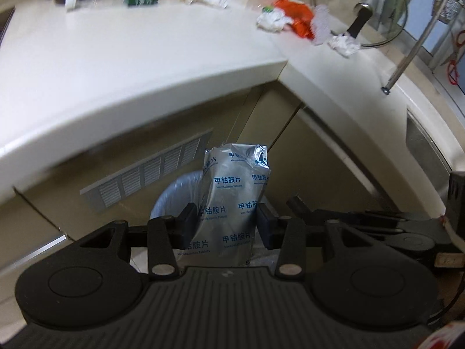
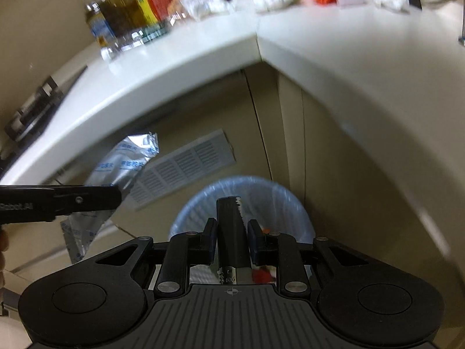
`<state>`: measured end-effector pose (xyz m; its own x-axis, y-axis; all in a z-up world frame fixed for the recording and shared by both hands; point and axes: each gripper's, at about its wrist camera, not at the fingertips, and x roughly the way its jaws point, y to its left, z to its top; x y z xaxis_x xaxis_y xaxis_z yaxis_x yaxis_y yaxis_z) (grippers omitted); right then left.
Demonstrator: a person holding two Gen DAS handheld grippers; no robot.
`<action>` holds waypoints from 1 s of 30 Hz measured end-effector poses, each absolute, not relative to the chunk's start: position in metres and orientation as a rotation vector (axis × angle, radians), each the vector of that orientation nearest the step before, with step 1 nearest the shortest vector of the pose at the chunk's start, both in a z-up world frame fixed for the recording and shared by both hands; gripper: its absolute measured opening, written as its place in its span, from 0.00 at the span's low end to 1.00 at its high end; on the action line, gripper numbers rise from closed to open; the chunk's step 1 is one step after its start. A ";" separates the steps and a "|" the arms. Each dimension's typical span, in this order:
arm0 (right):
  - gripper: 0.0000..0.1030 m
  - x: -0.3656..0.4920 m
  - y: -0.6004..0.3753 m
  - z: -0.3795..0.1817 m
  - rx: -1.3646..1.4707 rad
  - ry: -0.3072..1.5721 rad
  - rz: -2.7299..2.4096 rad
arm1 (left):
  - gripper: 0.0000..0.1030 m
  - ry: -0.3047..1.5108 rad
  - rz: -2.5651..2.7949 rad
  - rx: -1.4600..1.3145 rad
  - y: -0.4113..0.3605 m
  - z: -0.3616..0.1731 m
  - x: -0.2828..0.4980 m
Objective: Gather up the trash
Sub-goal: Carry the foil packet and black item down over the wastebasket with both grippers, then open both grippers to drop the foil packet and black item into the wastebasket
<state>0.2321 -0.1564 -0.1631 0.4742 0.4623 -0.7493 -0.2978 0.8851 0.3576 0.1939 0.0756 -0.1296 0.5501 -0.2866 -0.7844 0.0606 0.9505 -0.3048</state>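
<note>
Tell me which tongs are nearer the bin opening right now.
Right. The right tongs hold a dark tube directly above the lined bin; the left tongs, gripping the foil pouch, sit off beside it.

A white L-shaped table (image 1: 116,58) fills the upper frame, its corner near the centre. Beige cabinet doors (image 2: 290,145) stand below, with a grey vent grille (image 1: 145,174) at lower left.

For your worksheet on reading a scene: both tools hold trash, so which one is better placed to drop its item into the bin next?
Right. The right tool holds its dark tube directly over the lined bin; the left tool's foil pouch sits off to the bin's side.
</note>
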 end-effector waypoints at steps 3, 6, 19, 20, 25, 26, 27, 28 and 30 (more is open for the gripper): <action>0.22 0.238 -0.157 -0.182 0.198 1.017 0.474 | 0.39 0.992 -0.178 -0.276 0.075 -0.145 0.194; 0.22 0.244 -0.155 -0.201 0.194 1.055 0.468 | 0.39 1.017 -0.146 -0.298 0.076 -0.162 0.196; 0.23 0.268 -0.149 -0.251 0.217 1.090 0.397 | 0.39 1.065 -0.072 -0.360 0.073 -0.206 0.209; 0.23 0.269 -0.149 -0.252 0.225 1.086 0.398 | 0.39 1.066 -0.069 -0.363 0.074 -0.208 0.209; 0.27 0.277 -0.149 -0.261 0.289 1.116 0.385 | 0.39 1.076 -0.056 -0.371 0.074 -0.216 0.211; 0.39 0.277 -0.149 -0.262 0.292 1.123 0.379 | 0.39 1.078 -0.054 -0.373 0.074 -0.218 0.211; 0.44 0.277 -0.149 -0.262 0.288 1.127 0.377 | 0.39 1.080 -0.053 -0.375 0.074 -0.219 0.210; 0.48 0.276 -0.150 -0.262 0.281 1.122 0.376 | 0.39 1.082 -0.052 -0.375 0.074 -0.220 0.211; 0.48 0.272 -0.150 -0.260 0.273 1.122 0.382 | 0.39 1.086 -0.045 -0.378 0.073 -0.222 0.211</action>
<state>0.2724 -0.1499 -0.2596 0.3799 0.4300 -0.8190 -0.1592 0.9026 0.4000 0.2114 0.0726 -0.2221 0.4715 -0.2194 -0.8541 -0.1473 0.9353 -0.3216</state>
